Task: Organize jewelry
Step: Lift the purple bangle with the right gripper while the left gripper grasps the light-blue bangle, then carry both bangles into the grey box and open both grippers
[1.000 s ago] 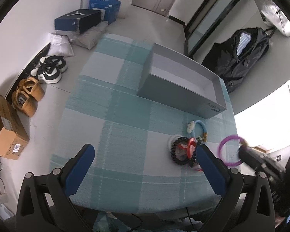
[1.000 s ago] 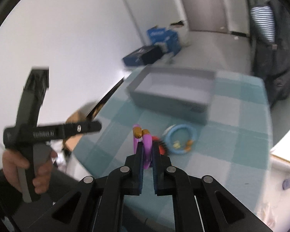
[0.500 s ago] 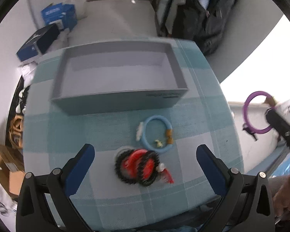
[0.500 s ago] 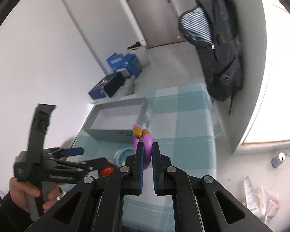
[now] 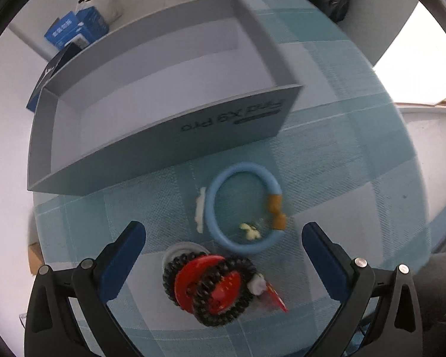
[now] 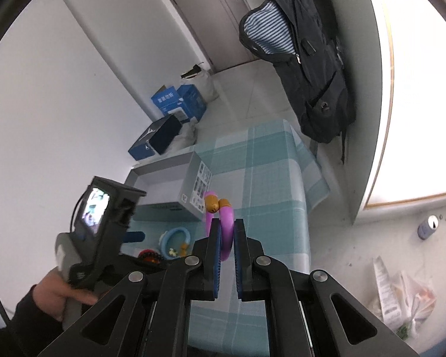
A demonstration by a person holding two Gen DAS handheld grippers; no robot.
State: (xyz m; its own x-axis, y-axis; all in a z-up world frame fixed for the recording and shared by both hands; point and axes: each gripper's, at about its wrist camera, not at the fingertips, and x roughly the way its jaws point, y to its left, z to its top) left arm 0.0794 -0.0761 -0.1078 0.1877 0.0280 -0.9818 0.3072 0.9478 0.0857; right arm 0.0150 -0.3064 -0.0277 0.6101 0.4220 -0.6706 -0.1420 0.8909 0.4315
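Observation:
My left gripper (image 5: 223, 238) is open above the teal checked tablecloth (image 5: 356, 136). Between its fingers lie a black beaded bracelet with a red bangle (image 5: 211, 285) and, just beyond, a light blue ring bracelet (image 5: 243, 205) with gold beads. An empty grey box (image 5: 151, 68) stands behind them. My right gripper (image 6: 226, 229) is shut on a purple ring bracelet (image 6: 227, 217), held in the air to the right of the table. The left gripper's body (image 6: 104, 223) shows in the right wrist view, over the blue bracelet (image 6: 175, 238).
The grey box (image 6: 166, 184) sits at the table's far left in the right wrist view. A black backpack (image 6: 303, 59) hangs behind the table. Blue cartons (image 6: 178, 104) and a dark shoebox (image 6: 154, 136) stand on the floor. A bag (image 6: 401, 297) lies at the right.
My left gripper has swung over the table and dropped closer to the bracelets. My right gripper has lifted and pulled back to the right with the purple bracelet still in it.

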